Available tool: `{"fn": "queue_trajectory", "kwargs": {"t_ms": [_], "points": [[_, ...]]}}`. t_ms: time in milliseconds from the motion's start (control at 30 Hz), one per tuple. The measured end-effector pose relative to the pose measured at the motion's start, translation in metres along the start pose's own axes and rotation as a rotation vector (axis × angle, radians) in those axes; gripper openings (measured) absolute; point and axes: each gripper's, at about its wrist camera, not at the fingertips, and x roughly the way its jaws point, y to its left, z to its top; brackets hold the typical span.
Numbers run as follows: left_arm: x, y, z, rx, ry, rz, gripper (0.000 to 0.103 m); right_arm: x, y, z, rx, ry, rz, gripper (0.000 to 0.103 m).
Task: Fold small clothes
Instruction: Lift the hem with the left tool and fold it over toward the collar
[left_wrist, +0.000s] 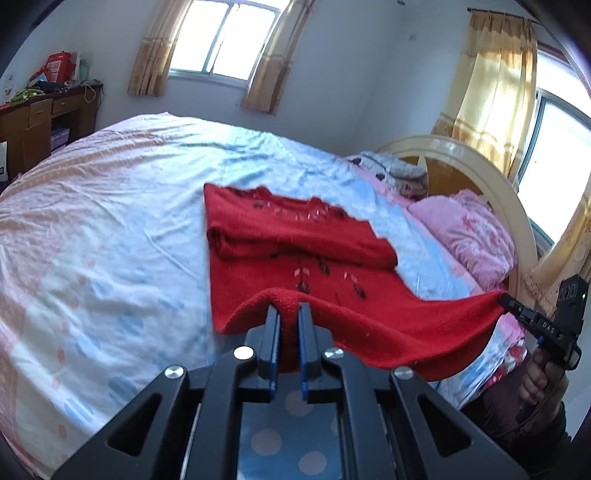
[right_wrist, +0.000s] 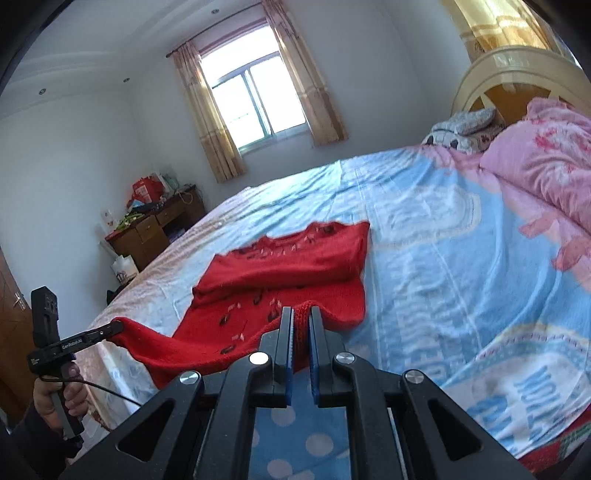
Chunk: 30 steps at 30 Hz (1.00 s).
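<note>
Left gripper (left_wrist: 289, 308): level, clamped on the red sweater's (left_wrist: 280, 236) near hem.
Right gripper (right_wrist: 301, 314): level, pinching the same hem.
Sweater: on the bed (right_wrist: 424, 229), near edge lifted.
Right view only: door (right_wrist: 13, 306), far left.

Left claw (left_wrist: 289, 314) and right claw (right_wrist: 301, 318) both clamped, raised.

white walls, daylight through window (left_wrist: 225, 40) with tan curtains (left_wrist: 153, 55). second window (left_wrist: 557, 147) at right, yellow curtain (left_wrist: 495, 92). bed (left_wrist: 110, 229) with blue-pink sheet, cream arched headboard (left_wrist: 480, 166), pink quilt (left_wrist: 469, 232). brown cluttered desk (left_wrist: 40, 118) at far wall. recessed ceiling lights (right_wrist: 42, 90).
</note>
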Motion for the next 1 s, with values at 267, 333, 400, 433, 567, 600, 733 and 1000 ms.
{"fn": "queue_trajectory", "kwargs": {"t_ms": [267,333,400,433,567,600,733,1000], "points": [[-0.007,-0.001,0.023,-0.028,-0.047,-0.022,0.009,-0.002,0.009,0.027,-0.008,-0.055,0.009,0.006],[-0.008,0.000,0.030,-0.043,-0.062,-0.026,0.009,-0.002,0.012,0.035,-0.010,-0.074,0.016,0.006],[-0.010,-0.001,0.039,-0.058,-0.082,-0.033,0.009,-0.003,0.017,0.045,-0.017,-0.097,0.023,0.006],[-0.011,-0.001,0.042,-0.060,-0.090,-0.034,0.009,-0.002,0.019,0.050,-0.018,-0.106,0.027,0.006],[-0.009,-0.003,0.061,-0.052,-0.118,-0.023,0.009,0.004,0.025,0.069,-0.024,-0.133,0.031,0.006],[-0.008,-0.002,0.065,-0.051,-0.124,-0.020,0.009,0.007,0.026,0.072,-0.024,-0.135,0.030,0.006],[-0.001,0.001,0.081,-0.056,-0.151,-0.015,0.009,0.019,0.027,0.088,-0.026,-0.140,0.022,0.006],[0.031,0.009,0.117,-0.064,-0.146,0.002,0.009,0.058,0.023,0.118,-0.025,-0.125,-0.019,0.006]]}}
